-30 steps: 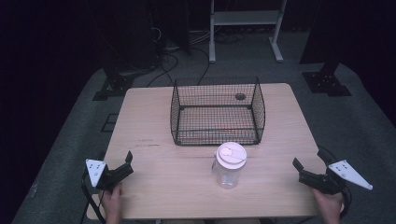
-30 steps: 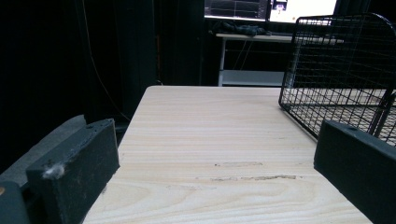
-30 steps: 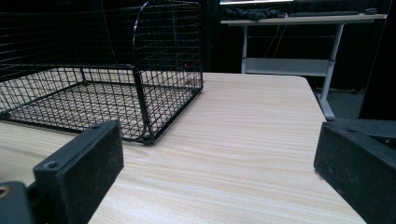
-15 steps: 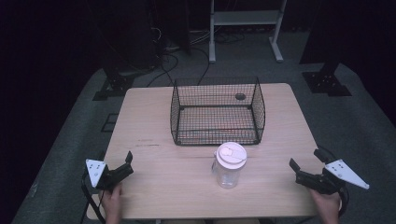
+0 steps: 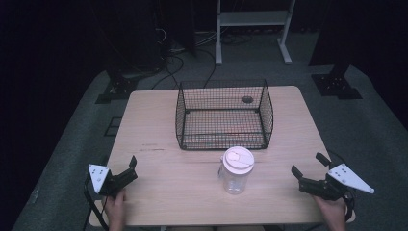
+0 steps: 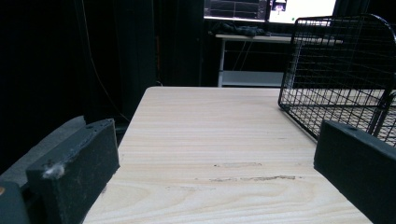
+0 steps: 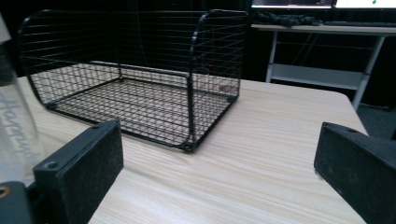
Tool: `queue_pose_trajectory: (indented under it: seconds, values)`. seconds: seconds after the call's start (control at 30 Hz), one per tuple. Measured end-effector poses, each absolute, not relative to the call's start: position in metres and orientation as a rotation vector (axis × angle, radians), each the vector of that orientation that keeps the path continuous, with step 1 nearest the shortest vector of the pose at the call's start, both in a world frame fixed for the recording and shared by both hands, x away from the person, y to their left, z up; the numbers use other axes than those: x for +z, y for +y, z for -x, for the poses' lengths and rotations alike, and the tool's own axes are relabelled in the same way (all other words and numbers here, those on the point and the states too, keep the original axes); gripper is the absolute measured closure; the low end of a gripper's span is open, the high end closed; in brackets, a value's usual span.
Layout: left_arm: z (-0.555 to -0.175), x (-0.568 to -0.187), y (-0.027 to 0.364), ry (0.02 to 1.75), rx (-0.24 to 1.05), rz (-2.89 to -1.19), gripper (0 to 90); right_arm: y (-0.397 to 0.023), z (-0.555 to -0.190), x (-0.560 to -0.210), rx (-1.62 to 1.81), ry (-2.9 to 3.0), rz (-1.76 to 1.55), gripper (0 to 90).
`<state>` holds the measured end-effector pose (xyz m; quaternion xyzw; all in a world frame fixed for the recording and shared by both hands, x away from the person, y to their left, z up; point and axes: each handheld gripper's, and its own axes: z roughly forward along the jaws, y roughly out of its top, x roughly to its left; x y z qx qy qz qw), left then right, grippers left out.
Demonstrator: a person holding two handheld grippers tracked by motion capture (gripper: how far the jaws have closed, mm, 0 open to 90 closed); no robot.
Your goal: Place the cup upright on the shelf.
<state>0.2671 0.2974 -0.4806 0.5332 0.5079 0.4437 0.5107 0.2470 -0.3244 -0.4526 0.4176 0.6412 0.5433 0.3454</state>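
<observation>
A clear plastic jar with a white lid stands upright on the wooden table, just in front of a black wire basket that holds nothing. My left gripper rests open at the table's front left corner. My right gripper is open at the front right, pointing toward the jar from about a hand's width away. In the right gripper view the jar shows at the left edge, outside the jaws, and the basket lies ahead. The left gripper view has the basket at the right.
A small dark hole marks the table behind the basket. Beyond the table stand a white-framed desk, black stands and cables on grey floor. Bare tabletop spreads left of the basket and jar.
My right gripper has slid a little left, toward the jar. The left gripper, jar and basket have stayed put.
</observation>
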Motion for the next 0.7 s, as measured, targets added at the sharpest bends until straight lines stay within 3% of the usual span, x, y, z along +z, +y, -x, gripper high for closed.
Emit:
queue_pose_trajectory:
  seconds: [0.7]
  values:
    - [-0.267, -0.480, 0.296, 1.224, 1.075, -1.289, 0.0, -0.301, -0.237, -0.435, 1.445, 1.761, -0.957, 0.8]
